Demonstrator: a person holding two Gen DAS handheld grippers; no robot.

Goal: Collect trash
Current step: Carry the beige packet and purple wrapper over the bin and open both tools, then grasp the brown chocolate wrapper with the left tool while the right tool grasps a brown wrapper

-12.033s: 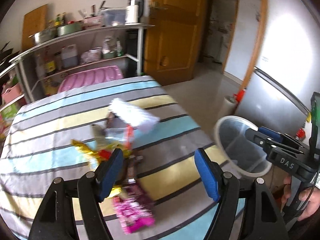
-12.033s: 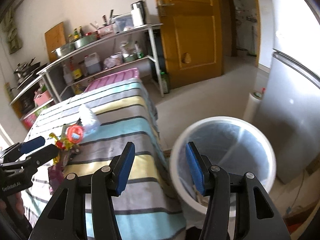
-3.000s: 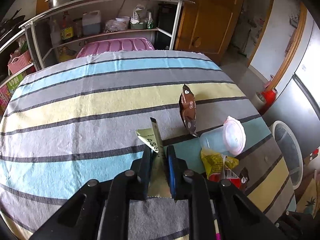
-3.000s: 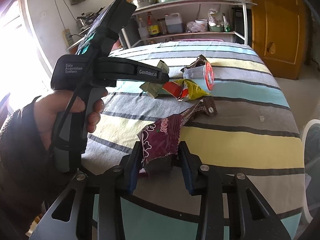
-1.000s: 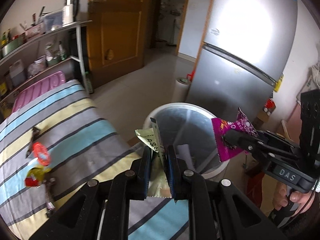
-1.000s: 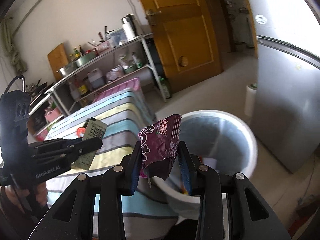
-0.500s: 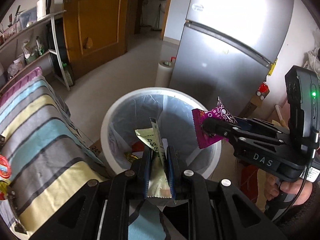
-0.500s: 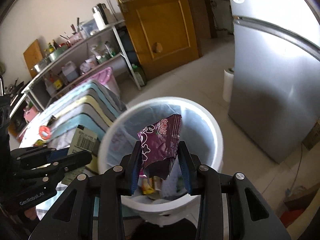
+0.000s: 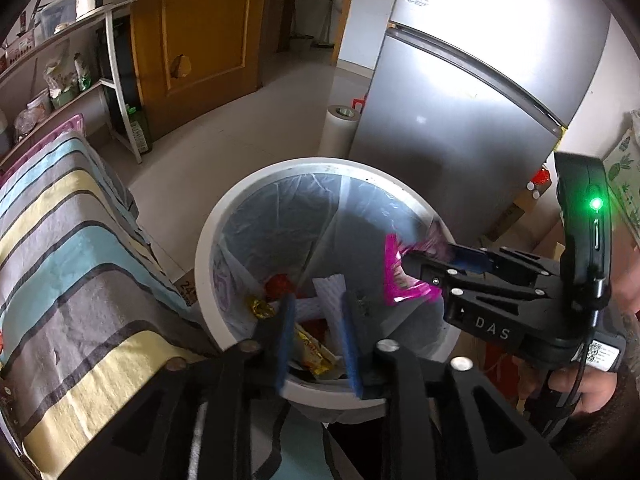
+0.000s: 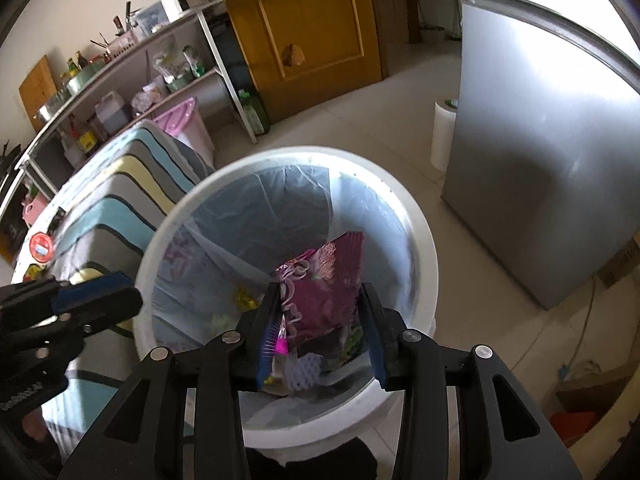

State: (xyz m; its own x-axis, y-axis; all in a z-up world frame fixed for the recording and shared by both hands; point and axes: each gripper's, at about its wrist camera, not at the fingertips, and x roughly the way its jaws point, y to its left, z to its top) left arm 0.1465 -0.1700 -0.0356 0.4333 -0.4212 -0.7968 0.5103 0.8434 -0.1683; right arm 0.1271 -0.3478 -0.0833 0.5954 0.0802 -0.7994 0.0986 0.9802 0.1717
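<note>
A white bin (image 9: 208,240) with a clear liner stands on the floor beside the table, and both grippers hang over its mouth. My left gripper (image 9: 316,336) has its jaws opening, with nothing between the blue pads. Below it in the bin lie a white tissue (image 9: 330,288), a gold wrapper (image 9: 260,306) and other scraps. My right gripper (image 10: 320,330) is opening too. The purple snack wrapper (image 10: 324,292) sits loose and tilted between its fingers, leaning on the left one. In the left wrist view the same wrapper (image 9: 404,276) shows blurred at the right gripper (image 9: 420,270).
The table with the striped cloth (image 9: 60,260) borders the bin on the left; a red lid (image 10: 40,246) and other litter lie on it. A silver fridge (image 9: 460,120) and a white paper roll (image 9: 338,128) stand behind the bin. A hand (image 9: 580,392) holds the right gripper.
Both grippers sank closer over the bin. The left one let go of the green wrapper, which is gone from its jaws. The right jaws widened and the purple wrapper tipped over.
</note>
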